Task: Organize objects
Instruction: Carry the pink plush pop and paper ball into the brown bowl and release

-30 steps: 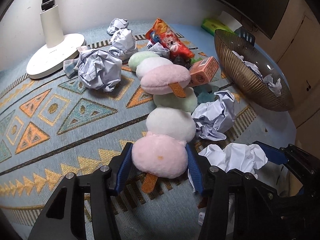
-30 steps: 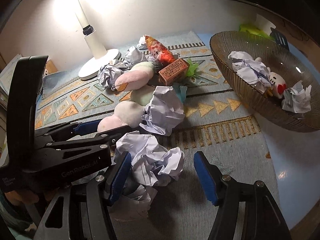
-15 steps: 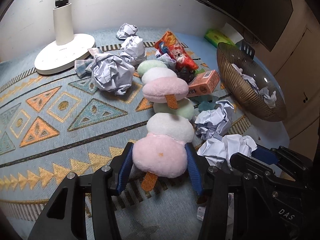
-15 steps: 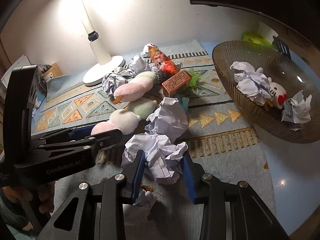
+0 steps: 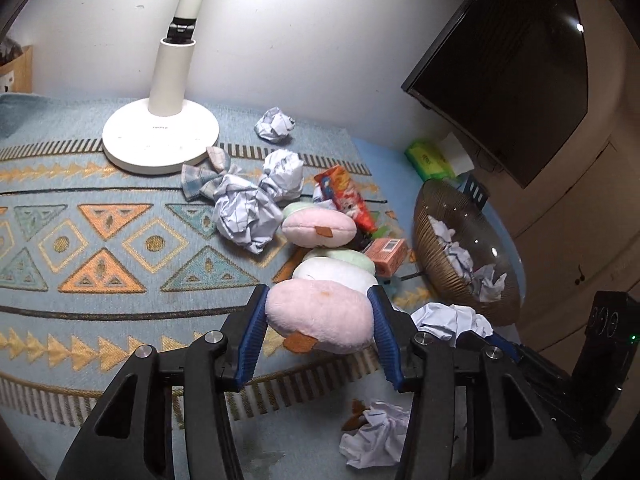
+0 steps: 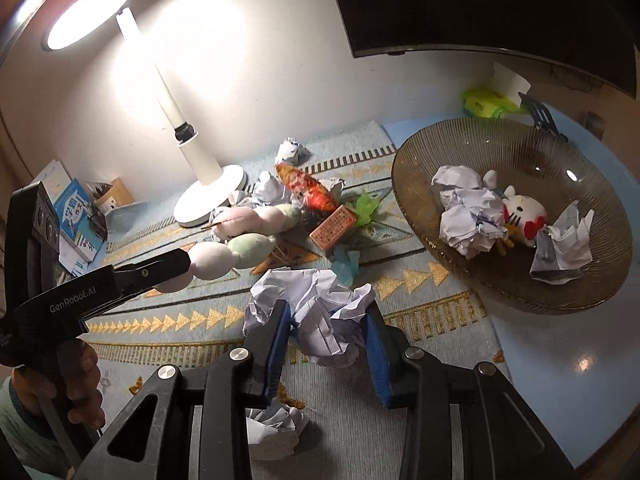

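Observation:
My left gripper (image 5: 318, 300) holds the pink end of a plush dango skewer (image 5: 320, 316), pink, white and green, lifted off the patterned mat (image 5: 120, 240). Its jaws are closing, and the blue pads (image 5: 252, 328) press into the plush. My right gripper (image 6: 326, 312) is shut on a crumpled white paper ball (image 6: 316, 300) and holds it above the mat. In the right wrist view the left gripper (image 6: 176, 268) and its plush skewer (image 6: 212, 260) hang at the left. A brown ribbed bowl (image 6: 600, 280) at the right holds several paper balls and a white cat plush (image 6: 524, 220).
A second dango skewer (image 5: 318, 230), paper balls (image 5: 248, 216), a snack packet (image 5: 346, 200) and an orange box (image 5: 386, 254) lie mid-mat. A white lamp (image 5: 160, 140) stands at the back, a monitor (image 5: 508, 80) at the right. Another paper ball (image 5: 376, 436) lies under the grippers.
The right gripper closed on the paper ball and lifted it. The left gripper rose and rolled, raising the plush skewer off the mat.

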`<state>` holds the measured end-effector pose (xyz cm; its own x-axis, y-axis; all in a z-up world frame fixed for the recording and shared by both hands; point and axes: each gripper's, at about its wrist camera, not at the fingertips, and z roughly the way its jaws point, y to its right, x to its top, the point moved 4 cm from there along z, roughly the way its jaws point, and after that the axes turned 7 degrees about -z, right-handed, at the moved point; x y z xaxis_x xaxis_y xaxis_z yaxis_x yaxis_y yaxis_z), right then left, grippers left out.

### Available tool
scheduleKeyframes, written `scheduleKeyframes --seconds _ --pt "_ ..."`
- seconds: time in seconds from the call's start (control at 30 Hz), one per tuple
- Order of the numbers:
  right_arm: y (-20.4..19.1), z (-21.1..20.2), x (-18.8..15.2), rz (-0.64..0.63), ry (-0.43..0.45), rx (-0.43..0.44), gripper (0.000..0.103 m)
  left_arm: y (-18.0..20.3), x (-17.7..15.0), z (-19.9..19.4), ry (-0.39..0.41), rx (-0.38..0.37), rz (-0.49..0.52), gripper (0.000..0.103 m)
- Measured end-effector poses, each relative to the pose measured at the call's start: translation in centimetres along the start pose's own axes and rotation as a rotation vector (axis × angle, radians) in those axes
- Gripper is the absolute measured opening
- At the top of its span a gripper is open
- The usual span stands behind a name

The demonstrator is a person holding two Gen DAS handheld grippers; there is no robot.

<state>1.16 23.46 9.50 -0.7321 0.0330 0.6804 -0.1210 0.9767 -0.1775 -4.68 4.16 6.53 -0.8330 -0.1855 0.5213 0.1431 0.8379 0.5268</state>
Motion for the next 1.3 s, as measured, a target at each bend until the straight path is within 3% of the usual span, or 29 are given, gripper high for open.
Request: scheduleKeyframes --seconds 0.33,0.57,0.83,1.3 --pt "2.9 -3.8 1.4 0.029 0.067 -0.051 0.035 5.6 1.5 -1.7 0.053 -0.150 0.054 0.045" --pt "8.5 -7.5 1.3 0.095 0.108 -0.182 0.035 10.7 1.3 1.3 0.037 -0.219 0.120 0.045" --pt "13.4 -10.1 -0.3 0.147 0.086 -0.290 0.035 15.9 -0.9 5.5 -0.034 -0.289 0.173 0.045" --pt "16.5 -11.8 -0.8 0.147 0.087 -0.392 0.036 20.4 -3.8 9.5 -0.103 -0.249 0.308 0.045"
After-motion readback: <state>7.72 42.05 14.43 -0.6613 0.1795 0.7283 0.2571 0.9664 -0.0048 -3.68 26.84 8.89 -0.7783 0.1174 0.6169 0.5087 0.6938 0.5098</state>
